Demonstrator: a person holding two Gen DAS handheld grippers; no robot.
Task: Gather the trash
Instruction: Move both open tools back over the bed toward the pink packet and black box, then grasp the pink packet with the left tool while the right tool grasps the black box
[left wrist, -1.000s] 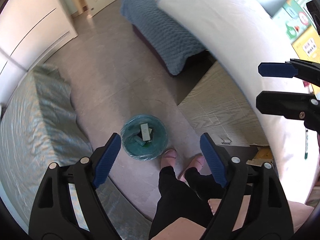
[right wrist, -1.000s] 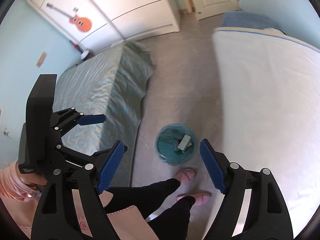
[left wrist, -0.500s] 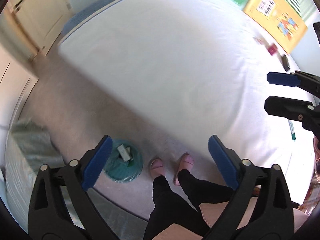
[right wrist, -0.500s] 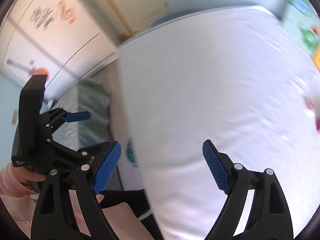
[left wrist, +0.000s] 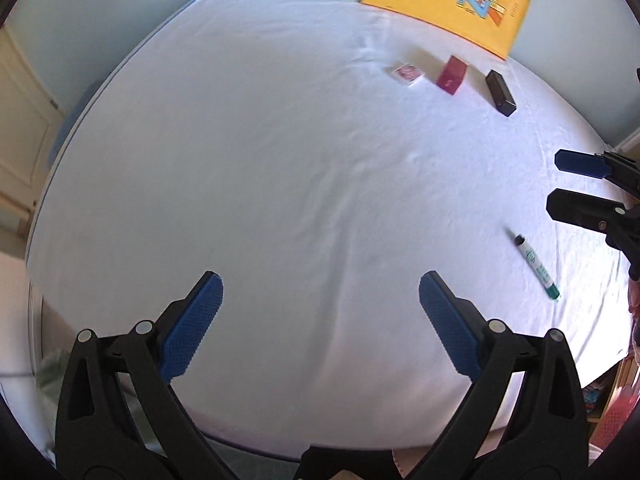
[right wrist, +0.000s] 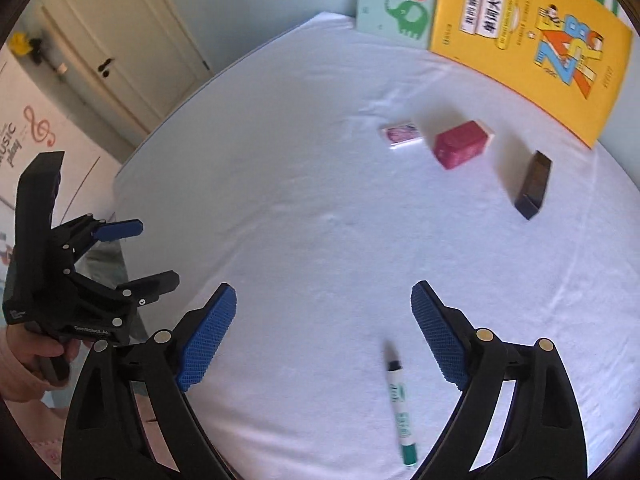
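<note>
White bed sheet [left wrist: 280,184] fills both views, pale blue walls and a cream door [right wrist: 120,52] behind. Far side: a yellow book [right wrist: 532,40] with "ZAB" on the cover, the rest too blurry. Near it sit a pink card pack [right wrist: 401,135], red box [right wrist: 462,149], black box [right wrist: 533,184]; a green marker [right wrist: 401,404] lies closer. Left gripper [left wrist: 320,322] and right gripper [right wrist: 323,330] hover over the sheet, jaws spread wide, holding nothing.
</note>
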